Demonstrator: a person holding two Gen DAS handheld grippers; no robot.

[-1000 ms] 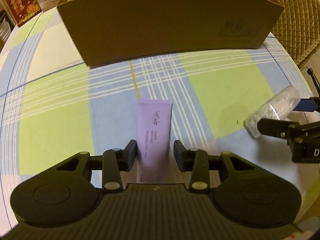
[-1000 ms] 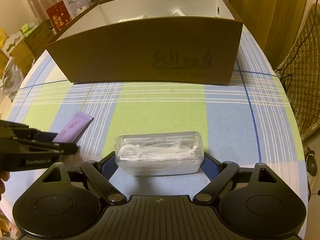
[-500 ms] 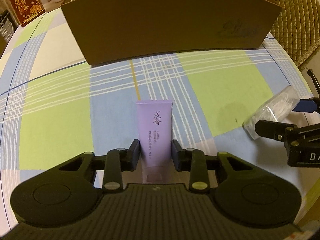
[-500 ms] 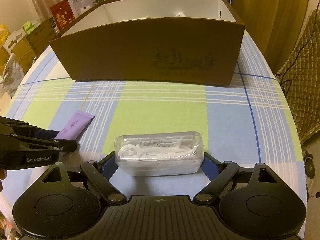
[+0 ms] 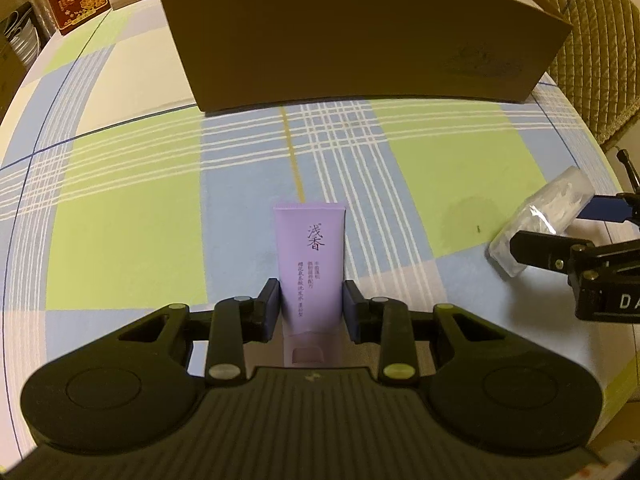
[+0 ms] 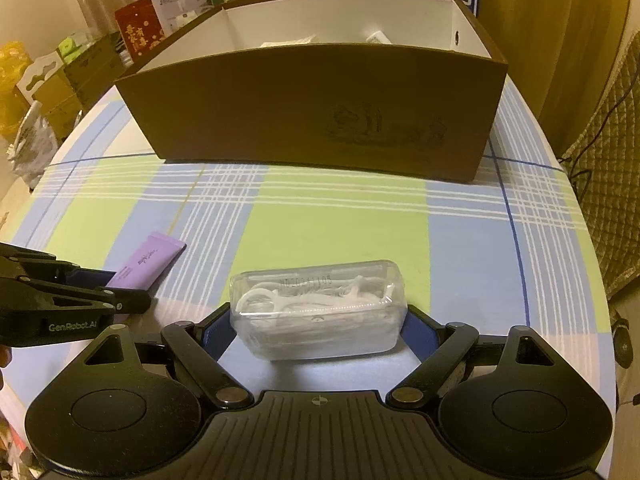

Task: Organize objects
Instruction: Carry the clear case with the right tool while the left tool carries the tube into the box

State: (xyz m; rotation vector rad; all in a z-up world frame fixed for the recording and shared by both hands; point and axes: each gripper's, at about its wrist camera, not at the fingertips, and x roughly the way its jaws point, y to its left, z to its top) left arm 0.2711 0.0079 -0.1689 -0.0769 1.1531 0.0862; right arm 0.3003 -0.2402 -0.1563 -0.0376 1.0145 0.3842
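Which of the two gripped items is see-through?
The clear plastic case in the right gripper; the purple tube in the left gripper is opaque.

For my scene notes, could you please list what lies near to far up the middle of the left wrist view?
Left gripper → flat lilac plastic tube → checked blue-green tablecloth → large brown cardboard box.

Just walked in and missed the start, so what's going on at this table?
A person is tidying items with two tools. The left hand-held gripper is closed on a purple tube low over the checked tablecloth. The right hand-held gripper clamps a clear plastic case of white picks. Both are short of the open cardboard box behind them.
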